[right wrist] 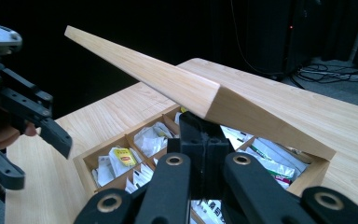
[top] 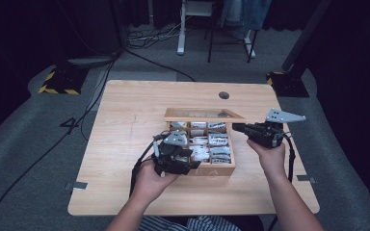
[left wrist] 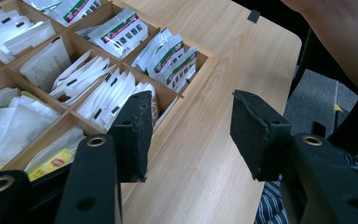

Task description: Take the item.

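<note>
I see the wooden table point(top: 125, 120) with the wooden tea box point(top: 221, 169) sitting near its middle, its lid point(top: 204, 114) raised and tilted up at the far side. My right gripper point(top: 241, 128) comes in from the box's right side. In the right gripper view its jaws are pressed together under the lid point(right wrist: 177, 84), and the lid's edge rests on top of them; I cannot tell whether they pinch the wood or only prop it.

My left gripper point(top: 192, 165) hovers at the box's near left corner. In the left gripper view its jaws stand partly apart with nothing between them, only bare table point(left wrist: 205, 154) below; one pad overlaps the box's near wall point(left wrist: 200, 74) in that view, but I cannot say it touches.

The compartments hold white tea sachets point(left wrist: 107, 91), some with green and red print point(left wrist: 170, 58), and a yellow-labelled packet point(right wrist: 122, 157). The print is too small to read. The lid hides the far compartments, and the left gripper covers the near left ones from above.
</note>
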Available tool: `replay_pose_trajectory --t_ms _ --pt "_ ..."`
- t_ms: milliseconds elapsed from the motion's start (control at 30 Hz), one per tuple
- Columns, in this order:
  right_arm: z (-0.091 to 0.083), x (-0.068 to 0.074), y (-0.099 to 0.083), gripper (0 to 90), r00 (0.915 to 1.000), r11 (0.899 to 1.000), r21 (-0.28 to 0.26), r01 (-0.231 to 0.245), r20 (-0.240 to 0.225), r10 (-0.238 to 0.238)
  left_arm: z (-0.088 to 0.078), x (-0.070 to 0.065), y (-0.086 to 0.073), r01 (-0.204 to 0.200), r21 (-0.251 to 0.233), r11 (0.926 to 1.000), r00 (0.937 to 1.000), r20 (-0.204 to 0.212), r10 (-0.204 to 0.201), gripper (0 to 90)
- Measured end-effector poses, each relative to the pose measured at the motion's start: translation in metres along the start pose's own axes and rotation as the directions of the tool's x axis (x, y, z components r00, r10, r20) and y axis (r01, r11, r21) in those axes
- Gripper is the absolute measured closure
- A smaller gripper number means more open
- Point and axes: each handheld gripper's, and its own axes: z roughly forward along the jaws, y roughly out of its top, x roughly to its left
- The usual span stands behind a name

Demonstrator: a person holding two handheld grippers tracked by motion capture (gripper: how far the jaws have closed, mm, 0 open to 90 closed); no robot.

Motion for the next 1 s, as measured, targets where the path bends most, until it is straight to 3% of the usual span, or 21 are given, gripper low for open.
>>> replay_pose_trajectory --t_ms 400,533,1000 --pt "0.0 0.002 0.0 90.0 0.9998 1.0 0.007 0.015 0.011 -0.015 0.031 -0.005 0.02 -0.028 0.044 0.9986 0.9996 -0.009 0.029 48.5" --pt "0.0 0.001 0.0 90.0 0.9998 1.0 0.007 0.016 0.007 -0.016 0.044 -0.005 0.027 -0.055 0.055 0.997 0.9984 -0.013 0.056 48.6" --pt "0.001 0.0 0.0 90.0 0.9998 1.0 0.01 0.019 0.008 -0.019 0.087 0.006 0.04 -0.091 0.062 0.9939 0.9946 0.056 0.087 57.6"
